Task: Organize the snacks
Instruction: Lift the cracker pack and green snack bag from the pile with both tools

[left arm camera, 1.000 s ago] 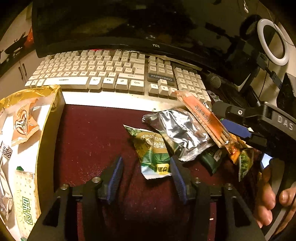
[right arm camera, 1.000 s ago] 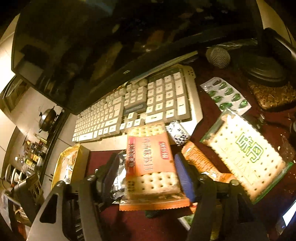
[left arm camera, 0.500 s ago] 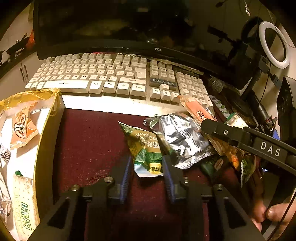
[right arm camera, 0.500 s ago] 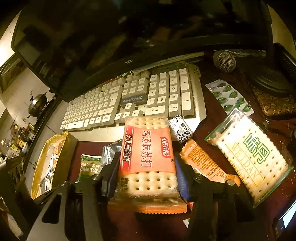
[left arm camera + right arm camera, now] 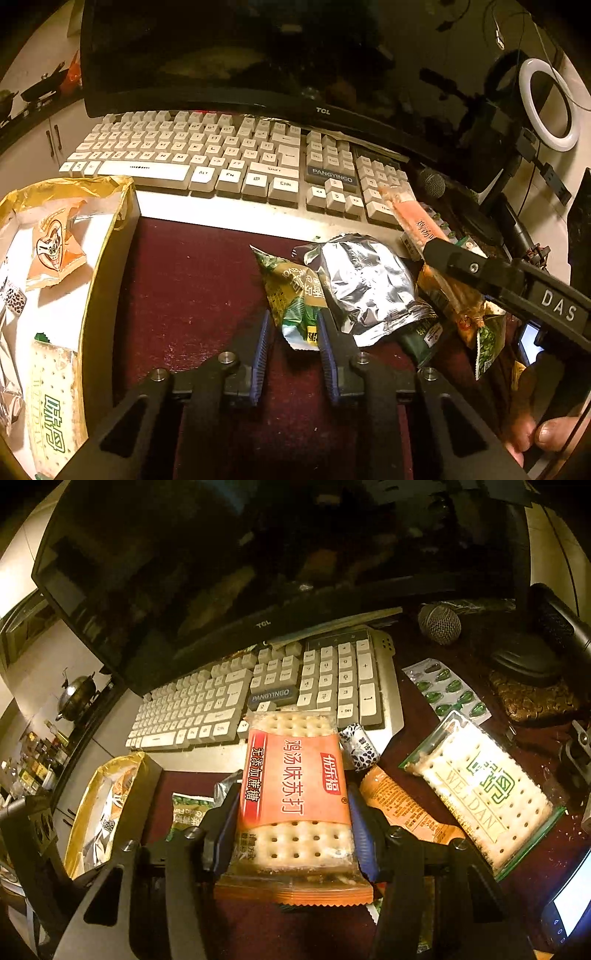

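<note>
My left gripper (image 5: 293, 325) is shut on the near end of a green snack packet (image 5: 293, 295) lying on the dark red mat. A crumpled silver packet (image 5: 364, 284) lies just right of it. My right gripper (image 5: 293, 812) is shut on an orange cracker pack (image 5: 295, 794) and holds it above the mat; the pack also shows in the left wrist view (image 5: 417, 225). A gold box (image 5: 107, 266) with several snacks stands at the left; it also shows in the right wrist view (image 5: 107, 808).
A white keyboard (image 5: 221, 162) and a black monitor (image 5: 258, 55) stand behind the mat. A clear WEIDAN cracker pack (image 5: 484, 790), an orange packet (image 5: 402, 808), a small patterned candy (image 5: 360, 747), a pill blister (image 5: 448, 692) and a microphone (image 5: 439, 624) lie at the right.
My left gripper has moved forward and closed from wide open onto the green packet's near end. My right gripper still holds the orange cracker pack and has shifted slightly.
</note>
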